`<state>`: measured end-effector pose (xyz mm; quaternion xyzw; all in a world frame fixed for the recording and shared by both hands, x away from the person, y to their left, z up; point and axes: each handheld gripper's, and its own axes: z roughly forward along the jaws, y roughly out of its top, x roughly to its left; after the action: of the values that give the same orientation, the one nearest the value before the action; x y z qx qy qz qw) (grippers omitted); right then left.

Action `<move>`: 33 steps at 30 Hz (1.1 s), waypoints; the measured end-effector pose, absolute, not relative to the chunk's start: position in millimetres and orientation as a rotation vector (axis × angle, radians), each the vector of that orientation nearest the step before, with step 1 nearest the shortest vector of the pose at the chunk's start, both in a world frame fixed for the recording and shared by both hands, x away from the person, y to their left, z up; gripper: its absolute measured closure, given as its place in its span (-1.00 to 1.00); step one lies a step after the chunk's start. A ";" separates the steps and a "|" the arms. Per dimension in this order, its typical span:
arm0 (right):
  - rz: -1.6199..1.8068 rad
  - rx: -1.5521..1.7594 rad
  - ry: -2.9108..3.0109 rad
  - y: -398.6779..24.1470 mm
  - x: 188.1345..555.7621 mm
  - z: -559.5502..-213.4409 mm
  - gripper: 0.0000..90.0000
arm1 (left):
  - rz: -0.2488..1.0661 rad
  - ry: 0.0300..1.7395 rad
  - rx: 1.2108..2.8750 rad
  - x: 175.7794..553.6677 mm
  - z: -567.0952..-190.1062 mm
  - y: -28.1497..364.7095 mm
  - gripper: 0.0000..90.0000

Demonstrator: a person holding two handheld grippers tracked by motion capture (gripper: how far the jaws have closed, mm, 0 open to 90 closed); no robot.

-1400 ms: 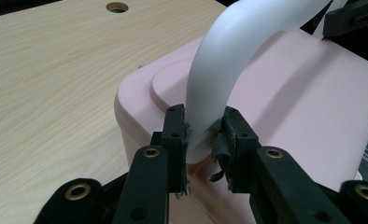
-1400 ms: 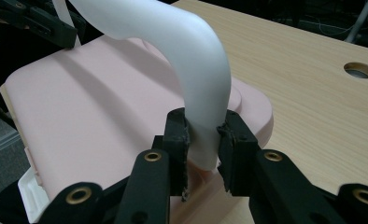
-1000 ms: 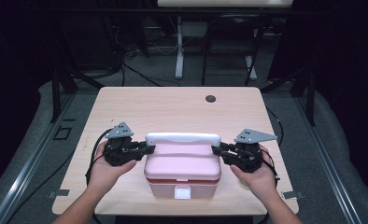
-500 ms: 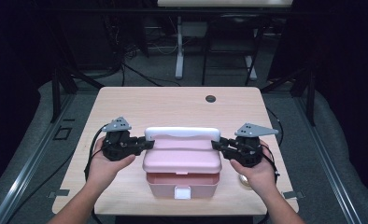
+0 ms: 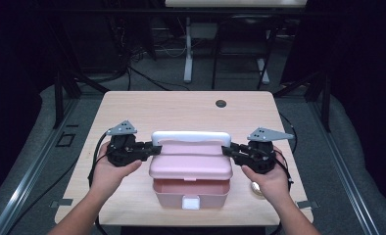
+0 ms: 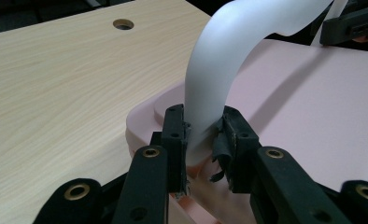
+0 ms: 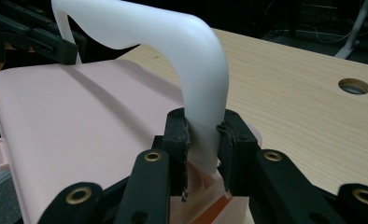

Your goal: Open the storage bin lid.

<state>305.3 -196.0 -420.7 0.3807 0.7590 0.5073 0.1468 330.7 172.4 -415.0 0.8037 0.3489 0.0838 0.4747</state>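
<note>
The pink lidded box [image 5: 191, 183] sits at the table's [image 5: 181, 110] near edge, its white handle [image 5: 191, 136] running left-right between the left gripper [image 5: 154, 149] and right gripper [image 5: 229, 150], each clamped on one handle end, equally near.

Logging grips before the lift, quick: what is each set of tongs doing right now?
Left tongs: closed on the left end of the box's white handle.
Right tongs: closed on the handle's right end.

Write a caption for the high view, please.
Two grippers, left gripper and right gripper, clamp the white handle of a pink box.
</note>
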 end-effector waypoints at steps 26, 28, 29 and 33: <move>1.489 1.114 2.176 -196.8 304.7 -421.6 0.65 | 0.232 0.859 1.948 293.1 -425.6 211.7 0.91; 1.490 1.113 2.176 -196.7 304.6 -421.6 0.65 | 0.230 0.861 1.949 291.1 -427.2 212.3 0.98; 1.488 1.112 2.177 -196.7 304.6 -421.6 0.65 | 0.231 0.859 1.956 289.1 -429.8 213.0 0.98; 1.485 1.114 2.180 -196.6 304.4 -421.6 0.65 | 0.220 0.865 1.958 285.4 -439.4 213.5 0.99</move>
<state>304.4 -196.6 -421.6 0.3853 0.7540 0.5136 0.1388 285.4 213.5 -439.4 0.8007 0.3536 0.0899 0.4751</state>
